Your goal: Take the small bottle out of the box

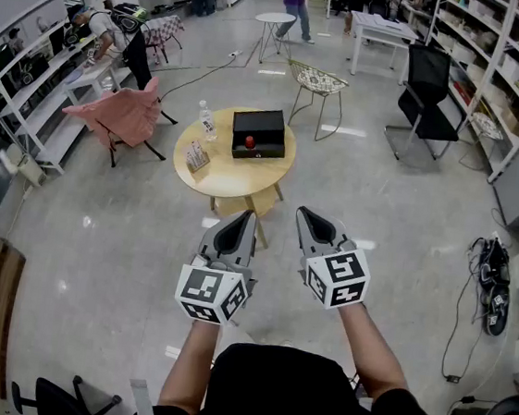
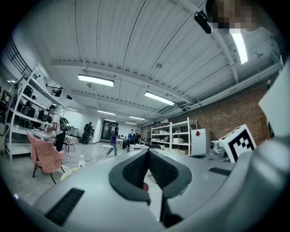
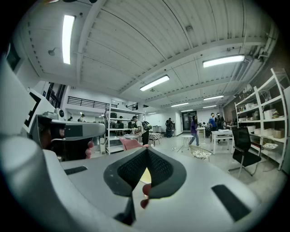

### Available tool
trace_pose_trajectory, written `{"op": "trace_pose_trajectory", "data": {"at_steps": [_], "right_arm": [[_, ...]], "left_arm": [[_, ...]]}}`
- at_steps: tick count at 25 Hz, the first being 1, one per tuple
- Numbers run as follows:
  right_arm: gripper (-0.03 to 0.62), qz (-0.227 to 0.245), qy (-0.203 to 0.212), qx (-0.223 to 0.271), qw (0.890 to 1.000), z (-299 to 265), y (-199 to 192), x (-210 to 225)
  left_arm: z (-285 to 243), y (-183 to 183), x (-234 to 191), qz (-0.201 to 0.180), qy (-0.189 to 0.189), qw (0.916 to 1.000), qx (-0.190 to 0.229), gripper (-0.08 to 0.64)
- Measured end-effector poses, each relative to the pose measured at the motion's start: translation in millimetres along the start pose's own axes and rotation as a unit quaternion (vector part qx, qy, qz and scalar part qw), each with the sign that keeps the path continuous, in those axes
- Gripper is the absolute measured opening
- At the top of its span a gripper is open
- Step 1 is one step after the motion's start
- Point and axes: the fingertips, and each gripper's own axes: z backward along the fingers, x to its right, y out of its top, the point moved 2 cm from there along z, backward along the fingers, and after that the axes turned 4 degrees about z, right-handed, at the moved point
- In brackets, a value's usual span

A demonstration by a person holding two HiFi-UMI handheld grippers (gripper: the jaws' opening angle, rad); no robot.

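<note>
L hand-held gripper / R hand-held gripper: pressed together | small bottle in box, ahead

place: lab/wkshop | evid: metal shelving w/ gear, brick wall, strip lts, worktables

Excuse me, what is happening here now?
A person stands back from the round light wooden table, holding a grey gripper in each hand. The left gripper and the right gripper are both shut and empty. The black box on the table, with a small red object at its front, is not yet touched.
</note>
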Motion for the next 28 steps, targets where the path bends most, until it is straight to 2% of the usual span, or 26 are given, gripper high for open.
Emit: {"op": "trace_pose_trajectory", "data": {"at_steps": [6, 16, 28], "right_arm": [[0.002, -0.04, 0.02, 0.001, 0.999, 8, -3, -6], [0.002, -0.049, 0.027, -0.007, 0.998, 8, -12, 2], [0.002, -0.044, 0.028, -0.017, 0.998, -27, -18, 32]], "left_arm": [[6, -1, 7, -0.001, 0.003, 1.0, -0.002, 0.011], [1, -11, 10, -0.002, 0.012, 0.9998, -0.017, 0.011], [-43, -16, -12, 0.008, 0.012, 0.9997, -0.019, 0.011]]}}
